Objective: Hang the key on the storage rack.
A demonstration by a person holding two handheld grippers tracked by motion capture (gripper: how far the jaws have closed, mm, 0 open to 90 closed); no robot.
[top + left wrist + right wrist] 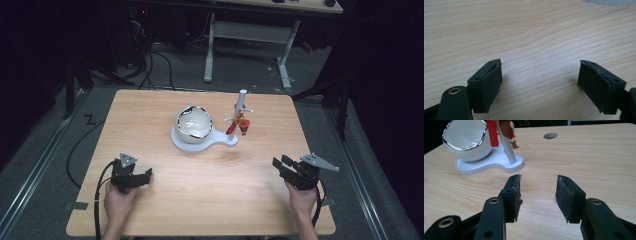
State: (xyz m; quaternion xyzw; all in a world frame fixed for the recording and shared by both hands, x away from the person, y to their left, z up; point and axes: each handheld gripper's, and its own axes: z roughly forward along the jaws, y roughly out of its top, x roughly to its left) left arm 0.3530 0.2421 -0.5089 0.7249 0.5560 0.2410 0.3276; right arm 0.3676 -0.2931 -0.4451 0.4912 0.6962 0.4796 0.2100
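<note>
Bowl (194,123): white, silver-rimmed, on white stand (226,140)
Charm (243,125): red, hanging from post
Left hand-held gripper (540,82): released
Right hand-held gripper (538,195): released, empty

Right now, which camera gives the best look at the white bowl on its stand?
The right gripper view: the white bowl sits close, silver rim and stand base clear. The high view shows the bowl small, from above. The left gripper view catches just a white edge at its top.
</note>
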